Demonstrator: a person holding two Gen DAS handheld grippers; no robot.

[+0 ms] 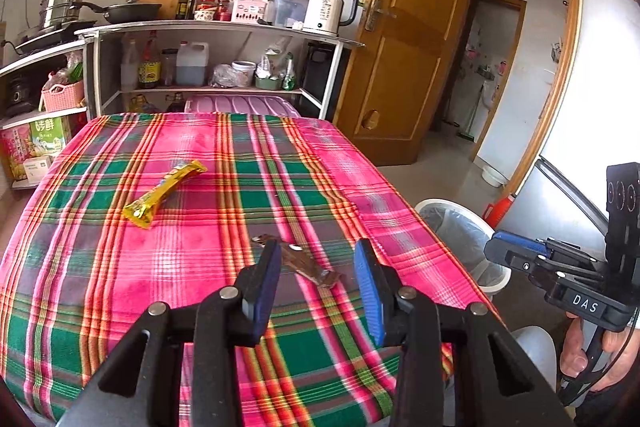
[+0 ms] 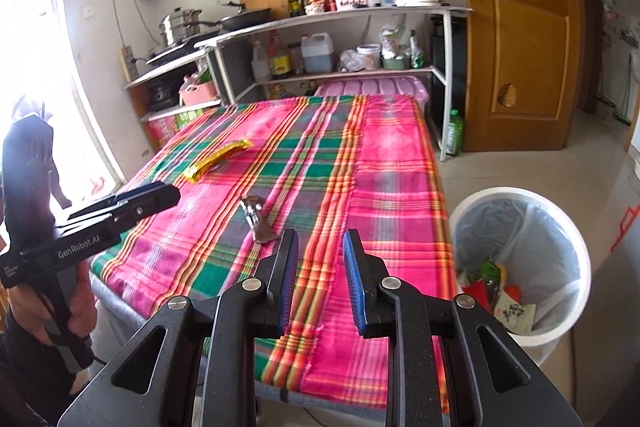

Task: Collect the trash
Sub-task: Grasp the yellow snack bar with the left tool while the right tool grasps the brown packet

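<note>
**Operator:** Lining up my left hand-held gripper (image 1: 316,259) over the brown wrapper (image 1: 304,265) now. Its jaws are partly apart and empty, and the wrapper lies flat on the worktop (image 1: 200,307) between and just beyond the pads, near the front edge.

**Observer:** And the right one?

**Operator:** My right hand-held gripper (image 2: 320,251) is also empty, jaws a narrow gap apart, hovering above the front right part of the worktop. I judge it is parked there because the bin (image 2: 560,323) stands on the floor just off the right edge, so it is close to the drop point and out of the left one's way.

**Observer:** Anything else to collect?

**Operator:** The yellow wrapper (image 1: 164,193) lies further back, towards the left edge, well apart from the brown one. The bin already has scraps at the bottom of its liner.

**Observer:** Risk?

**Operator:** The brown wrapper is thin and flat on cloth; I expect the pads could pinch the cloth with it.
</note>
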